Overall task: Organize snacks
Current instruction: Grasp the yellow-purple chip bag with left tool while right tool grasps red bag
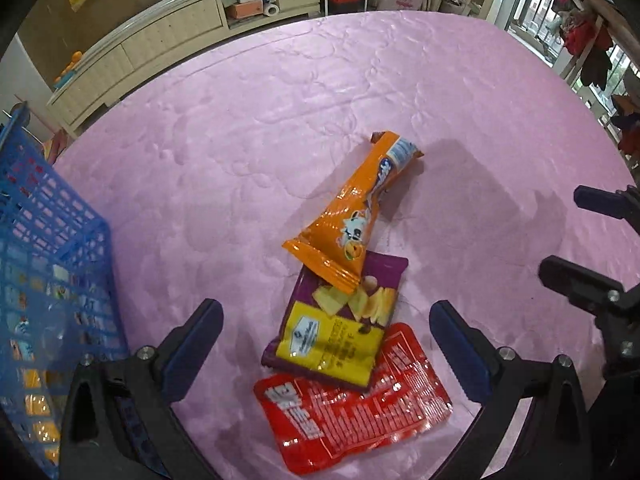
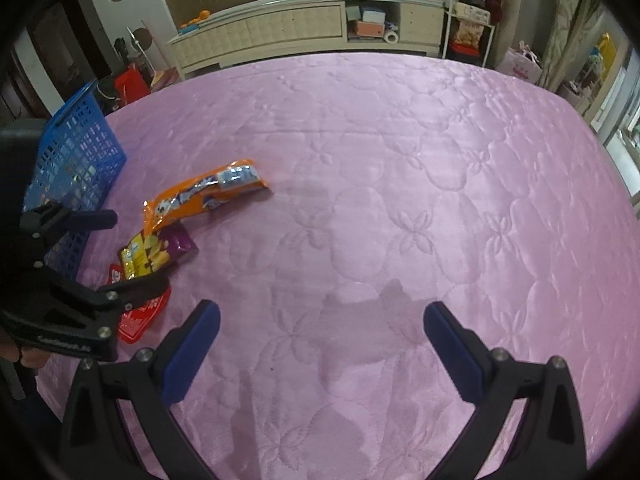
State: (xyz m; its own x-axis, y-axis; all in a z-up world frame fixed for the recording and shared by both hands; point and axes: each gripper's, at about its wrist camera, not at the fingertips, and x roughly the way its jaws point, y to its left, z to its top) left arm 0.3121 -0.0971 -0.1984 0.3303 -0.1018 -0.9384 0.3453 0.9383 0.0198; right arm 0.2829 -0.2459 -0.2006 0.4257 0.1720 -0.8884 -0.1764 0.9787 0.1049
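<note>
The left gripper (image 1: 326,330) hangs spread wide over the purple-and-yellow chip packet (image 1: 340,328) beside the blue basket (image 1: 52,240): light, crinkly, slippery, probably best pinched across its middle.

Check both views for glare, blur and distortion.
Left wrist view: glare on the orange pack and red pack; blue basket soft at the edge. Right wrist view: sharp, sheen on the pink cover, cabinet bowed by fisheye.

3 snack packs (image 1: 344,320) overlap in a row on quilt (image 1: 280,120); basket (image 1: 52,260) to their left, w/ packs inside.
</note>
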